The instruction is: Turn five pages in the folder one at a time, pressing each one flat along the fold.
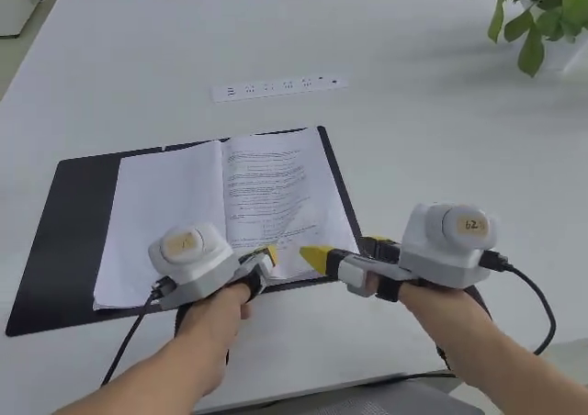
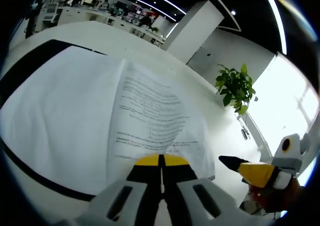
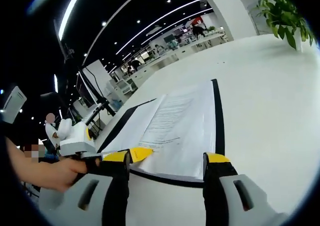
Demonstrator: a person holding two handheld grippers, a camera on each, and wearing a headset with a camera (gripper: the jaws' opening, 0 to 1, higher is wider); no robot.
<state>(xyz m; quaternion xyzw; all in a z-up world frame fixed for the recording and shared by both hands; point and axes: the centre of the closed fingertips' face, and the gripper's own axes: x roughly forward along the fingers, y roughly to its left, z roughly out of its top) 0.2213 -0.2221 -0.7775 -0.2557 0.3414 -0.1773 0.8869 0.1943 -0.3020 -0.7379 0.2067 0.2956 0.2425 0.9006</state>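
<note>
A black folder (image 1: pixel 55 250) lies open on the white table, with a blank page (image 1: pixel 156 213) on its left and a printed page (image 1: pixel 271 190) on its right. My left gripper (image 1: pixel 265 257) is shut, its yellow tips (image 2: pixel 161 160) together at the near edge of the printed page (image 2: pixel 150 111); whether paper is pinched I cannot tell. My right gripper (image 1: pixel 320 259) stands open just right of it, over the folder's near right corner. Its jaws (image 3: pixel 168 158) straddle the near edge of the printed page (image 3: pixel 180 121) without touching it.
A white power strip (image 1: pixel 280 87) lies beyond the folder. A potted plant (image 1: pixel 533 11) stands at the far right corner. Black cables (image 1: pixel 537 305) trail from both grippers over the table's near edge. Bare table surrounds the folder.
</note>
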